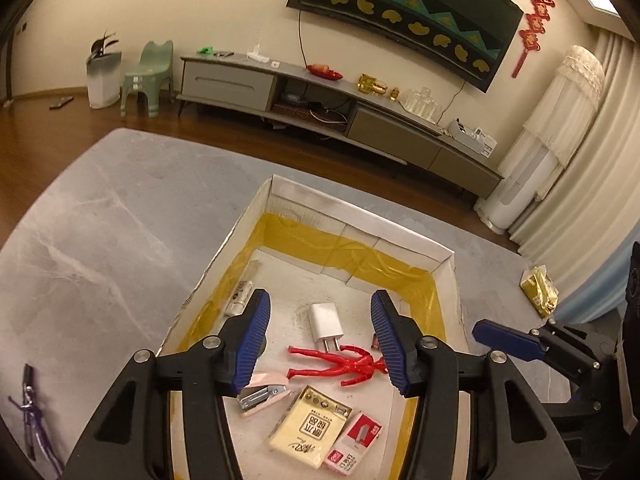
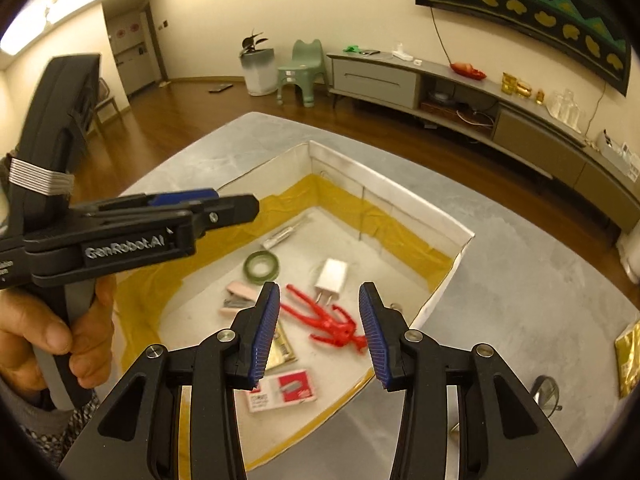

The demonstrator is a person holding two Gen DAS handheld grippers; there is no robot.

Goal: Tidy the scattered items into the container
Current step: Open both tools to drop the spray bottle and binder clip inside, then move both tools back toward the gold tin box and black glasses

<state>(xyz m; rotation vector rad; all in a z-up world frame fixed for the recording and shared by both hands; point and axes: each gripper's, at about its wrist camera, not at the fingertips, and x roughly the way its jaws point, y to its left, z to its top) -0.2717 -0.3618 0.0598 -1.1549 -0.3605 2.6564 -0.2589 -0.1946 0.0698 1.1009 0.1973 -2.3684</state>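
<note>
Both grippers hang over the box, spread wide with nothing between their blue pads. The left gripper is over the near part of the white box, and the right gripper is over its near right edge.

Inside the box, near the front, lie a yellow packet and a red staple box. Just past them are a pink stapler, a red toy figure and a white charger. A green tape roll and a small tube lie farther back.

Outside the box, on the grey table, a purple toy figure lies at the near left edge. A gold packet lies by the right edge. A magnifying glass lies near the box's right side.
</note>
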